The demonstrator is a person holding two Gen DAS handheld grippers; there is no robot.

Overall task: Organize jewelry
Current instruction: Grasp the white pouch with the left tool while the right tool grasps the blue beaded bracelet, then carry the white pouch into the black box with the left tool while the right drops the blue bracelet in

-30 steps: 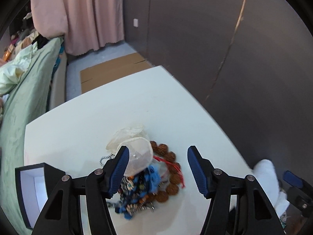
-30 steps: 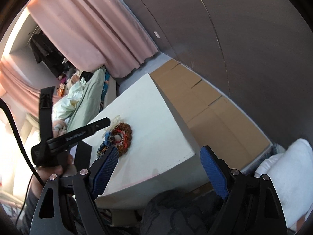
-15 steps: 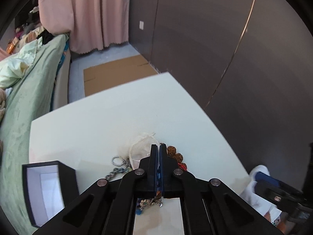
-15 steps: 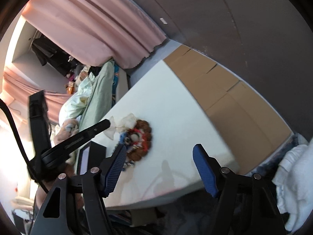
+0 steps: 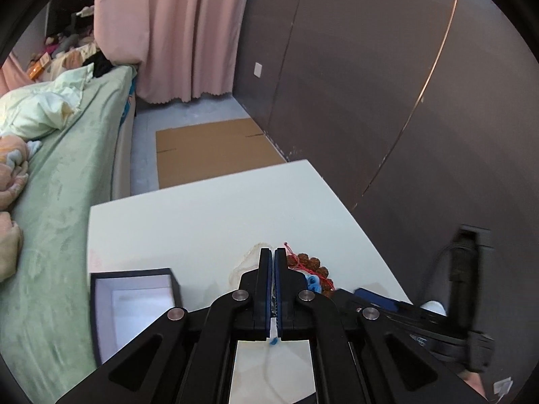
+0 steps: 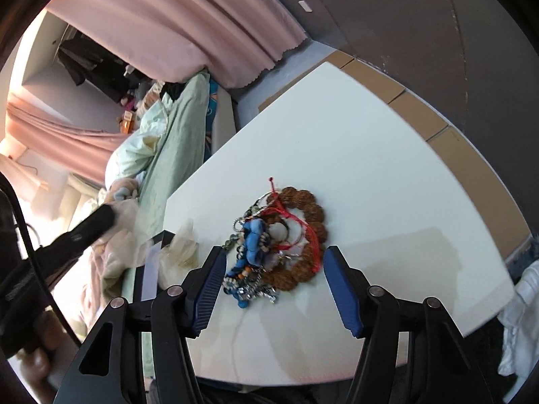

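Note:
A tangled pile of jewelry [image 6: 269, 245] lies on the white table [image 6: 370, 155]: a brown bead bracelet [image 6: 316, 215], red cord, blue beads and silver chains. My right gripper [image 6: 274, 269] is open just above the pile. My left gripper [image 5: 273, 266] is shut on a thin beaded strand, with a blue end [image 5: 273, 340] showing below the pads. An open black box [image 5: 134, 303] with a white lining stands left of it. A pale mesh pouch [image 6: 183, 249] lies beside the pile.
A green-covered bed [image 5: 67, 185] runs along the table's left side. Flat cardboard [image 5: 209, 148] lies on the floor beyond the table. A dark wall [image 5: 387, 84] stands on the right. White cloth [image 6: 518, 320] lies off the table's right edge.
My left gripper shut on a strand from the pile and drew back toward the box. My right gripper moved in from off the table to just over the jewelry pile.

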